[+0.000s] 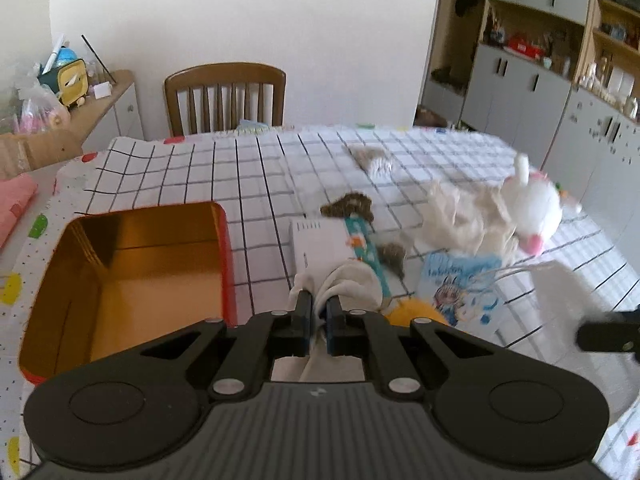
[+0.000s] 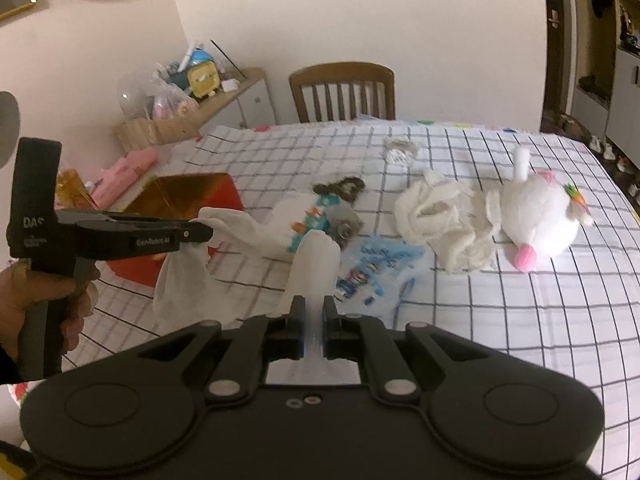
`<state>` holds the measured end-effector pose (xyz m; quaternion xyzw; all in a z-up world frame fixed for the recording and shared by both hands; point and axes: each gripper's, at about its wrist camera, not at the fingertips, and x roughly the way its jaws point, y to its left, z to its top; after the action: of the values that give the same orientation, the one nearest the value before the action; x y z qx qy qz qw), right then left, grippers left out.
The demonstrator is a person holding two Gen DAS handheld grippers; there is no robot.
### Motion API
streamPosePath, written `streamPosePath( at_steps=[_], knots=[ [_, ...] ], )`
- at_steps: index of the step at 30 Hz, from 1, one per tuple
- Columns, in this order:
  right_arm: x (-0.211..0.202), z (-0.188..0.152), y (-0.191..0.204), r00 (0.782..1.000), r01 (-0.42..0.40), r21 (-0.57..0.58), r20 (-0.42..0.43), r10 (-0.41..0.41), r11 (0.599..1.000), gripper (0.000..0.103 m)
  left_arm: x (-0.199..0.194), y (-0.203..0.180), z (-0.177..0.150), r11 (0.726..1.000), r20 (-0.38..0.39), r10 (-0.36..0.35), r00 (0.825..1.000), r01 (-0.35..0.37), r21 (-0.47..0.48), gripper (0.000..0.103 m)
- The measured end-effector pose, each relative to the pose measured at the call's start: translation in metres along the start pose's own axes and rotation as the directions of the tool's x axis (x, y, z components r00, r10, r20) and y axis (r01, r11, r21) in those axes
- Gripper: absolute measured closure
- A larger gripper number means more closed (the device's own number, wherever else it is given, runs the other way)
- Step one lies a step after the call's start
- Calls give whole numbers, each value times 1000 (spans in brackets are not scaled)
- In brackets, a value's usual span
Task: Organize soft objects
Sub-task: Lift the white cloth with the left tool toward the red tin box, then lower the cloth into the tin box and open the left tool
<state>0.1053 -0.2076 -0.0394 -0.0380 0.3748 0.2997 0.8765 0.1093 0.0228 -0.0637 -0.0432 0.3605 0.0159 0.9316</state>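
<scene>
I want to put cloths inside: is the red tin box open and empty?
Open and empty: the red tin box has no lid on, and its bare gold floor shows.

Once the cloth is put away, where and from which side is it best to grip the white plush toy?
Probably the plush toy by its upright ear, coming from above. The ear is thin and stands clear of the round body, which looks too wide for the jaws. The crumpled cloth lies against its left side, so coming in low from there could catch the cloth.

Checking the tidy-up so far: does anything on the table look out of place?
Yes. The tin holds nothing, while the bunny, a crumpled cloth and socks lie scattered beside it. Both grippers pinch one white cloth.
</scene>
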Motion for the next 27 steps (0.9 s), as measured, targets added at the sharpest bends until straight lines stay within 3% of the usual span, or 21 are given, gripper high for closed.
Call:
streamPosePath(
  at_steps=[16,27],
  knots=[
    [6,56,55,990,-137,-75,29,140,988,96,-64,35,32,998,45,57,997,-56,-29,96],
    [40,105,106,976,-216,-183,-2,219,959,96,-72,78,54,989,51,130,990,-126,-77,96]
  ],
)
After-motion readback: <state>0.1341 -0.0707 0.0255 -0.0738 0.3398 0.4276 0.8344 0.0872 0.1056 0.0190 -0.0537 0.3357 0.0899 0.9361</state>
